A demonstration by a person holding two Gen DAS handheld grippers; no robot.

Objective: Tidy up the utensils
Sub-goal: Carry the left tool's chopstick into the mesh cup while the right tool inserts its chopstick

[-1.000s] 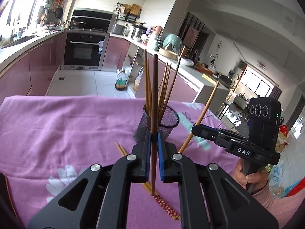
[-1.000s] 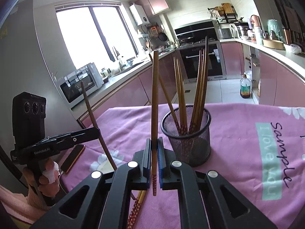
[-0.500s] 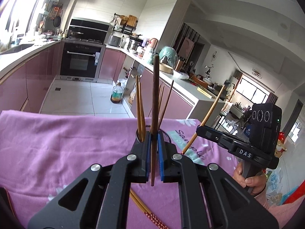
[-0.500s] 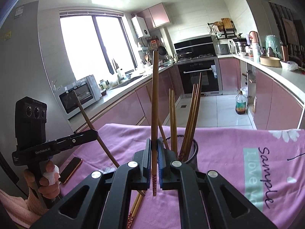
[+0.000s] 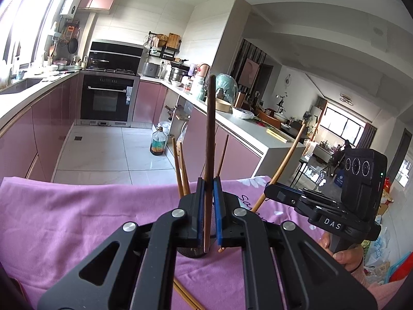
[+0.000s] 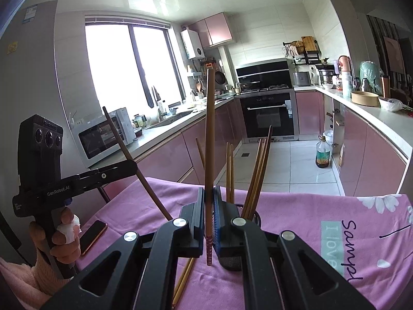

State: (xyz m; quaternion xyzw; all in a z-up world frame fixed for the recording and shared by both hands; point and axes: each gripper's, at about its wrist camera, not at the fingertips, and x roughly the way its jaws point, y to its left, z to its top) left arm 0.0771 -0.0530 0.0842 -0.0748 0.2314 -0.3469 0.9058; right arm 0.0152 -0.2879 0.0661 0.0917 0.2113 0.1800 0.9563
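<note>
My left gripper (image 5: 207, 188) is shut on a dark brown chopstick (image 5: 210, 134), held upright just in front of the black mesh holder (image 5: 192, 252), which its fingers mostly hide. My right gripper (image 6: 208, 199) is shut on a lighter brown chopstick (image 6: 209, 134) with a patterned tip, upright beside the mesh holder (image 6: 232, 259). Several chopsticks (image 6: 255, 175) stand in the holder. A pair of chopsticks (image 6: 184, 279) lies on the pink cloth (image 6: 296, 219) below. Each gripper shows in the other's view, the left one (image 6: 121, 166) and the right one (image 5: 273, 191), with its stick tilted.
A phone (image 6: 93, 235) lies at the cloth's left edge. Behind the table are pink kitchen cabinets, an oven (image 5: 107, 100), a bottle (image 5: 157, 144) on the tiled floor and a cluttered counter (image 5: 232, 111).
Both grippers have risen and moved in close to the holder, each still holding its chopstick upright. The holder has dropped low in both views and is largely hidden behind the fingers.
</note>
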